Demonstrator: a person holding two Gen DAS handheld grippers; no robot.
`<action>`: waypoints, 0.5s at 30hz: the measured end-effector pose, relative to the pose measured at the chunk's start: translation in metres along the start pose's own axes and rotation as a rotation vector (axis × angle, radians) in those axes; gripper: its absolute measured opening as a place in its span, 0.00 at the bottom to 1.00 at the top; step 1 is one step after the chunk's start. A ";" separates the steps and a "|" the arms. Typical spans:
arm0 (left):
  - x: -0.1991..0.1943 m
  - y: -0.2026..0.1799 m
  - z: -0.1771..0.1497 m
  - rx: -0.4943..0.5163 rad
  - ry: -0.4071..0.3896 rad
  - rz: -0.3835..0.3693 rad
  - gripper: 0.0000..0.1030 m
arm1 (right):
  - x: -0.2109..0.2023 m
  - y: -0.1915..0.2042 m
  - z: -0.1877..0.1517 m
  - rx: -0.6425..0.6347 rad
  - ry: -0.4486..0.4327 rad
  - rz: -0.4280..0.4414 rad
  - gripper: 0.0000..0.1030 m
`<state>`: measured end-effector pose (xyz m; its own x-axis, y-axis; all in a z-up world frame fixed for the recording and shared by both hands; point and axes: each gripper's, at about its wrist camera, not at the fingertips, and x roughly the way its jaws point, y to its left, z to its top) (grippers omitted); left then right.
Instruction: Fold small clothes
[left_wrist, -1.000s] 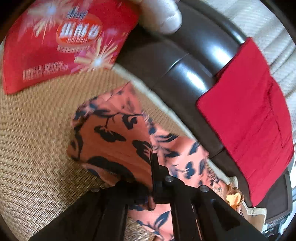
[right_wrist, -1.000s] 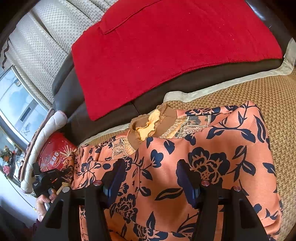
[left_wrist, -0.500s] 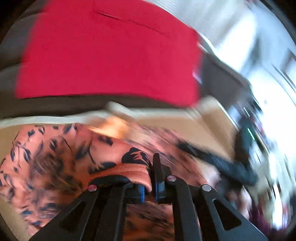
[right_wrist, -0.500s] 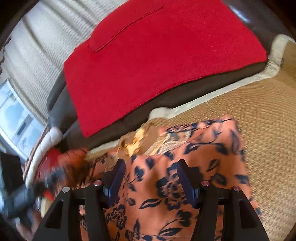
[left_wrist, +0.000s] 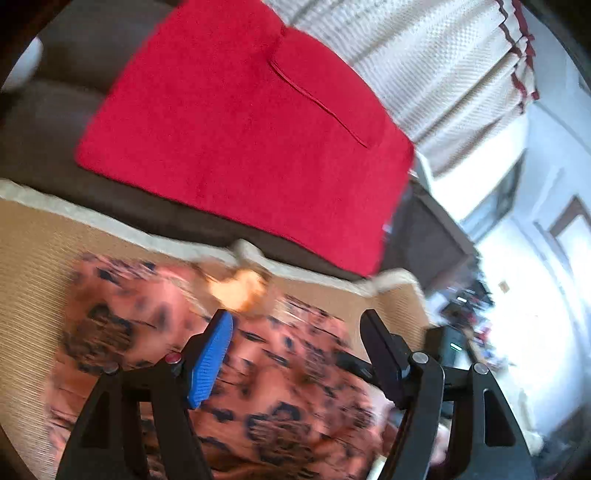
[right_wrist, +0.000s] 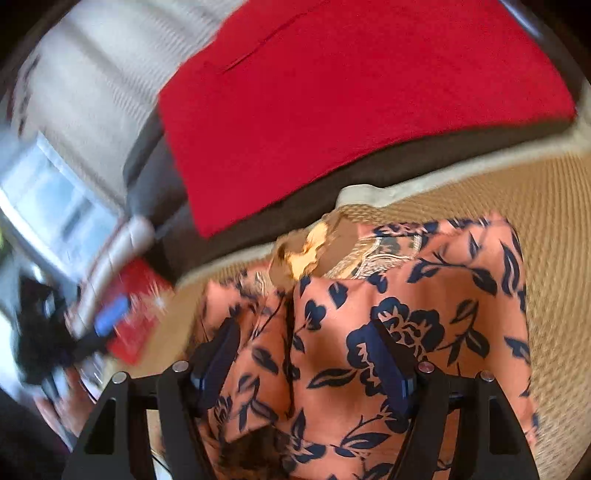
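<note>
An orange garment with a dark blue flower print (right_wrist: 406, 314) lies folded on a woven straw mat (right_wrist: 546, 206); a yellow frilled collar (right_wrist: 306, 251) shows at its far edge. It also shows, blurred, in the left wrist view (left_wrist: 155, 332). My left gripper (left_wrist: 295, 325) is open and empty just above the cloth. My right gripper (right_wrist: 303, 332) is open and empty over the cloth's middle. The left gripper also shows blurred at the left of the right wrist view (right_wrist: 107, 321).
A red cloth (left_wrist: 251, 122) lies over a dark sofa back (left_wrist: 66, 55) beyond the mat. A red printed cushion (right_wrist: 136, 317) lies at the mat's far left. White curtains (left_wrist: 424, 59) and a bright window are behind.
My left gripper let go of the garment's edge and opened after carrying it across. The right gripper stayed open and shifted slightly over the cloth.
</note>
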<state>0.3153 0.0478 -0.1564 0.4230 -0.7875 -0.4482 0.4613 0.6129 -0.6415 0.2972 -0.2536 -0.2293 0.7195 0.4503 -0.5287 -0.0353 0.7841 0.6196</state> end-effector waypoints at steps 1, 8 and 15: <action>-0.002 0.007 0.002 -0.005 -0.008 0.053 0.70 | 0.000 0.006 -0.001 -0.034 0.012 0.004 0.72; -0.001 0.095 -0.012 -0.192 0.049 0.423 0.70 | 0.011 0.059 -0.035 -0.369 0.178 -0.030 0.72; -0.015 0.125 -0.023 -0.252 0.047 0.558 0.70 | 0.040 0.032 -0.053 0.069 0.321 0.247 0.72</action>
<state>0.3491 0.1345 -0.2440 0.5104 -0.3580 -0.7819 -0.0208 0.9039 -0.4273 0.2880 -0.1882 -0.2611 0.4417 0.7403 -0.5068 -0.1250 0.6102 0.7823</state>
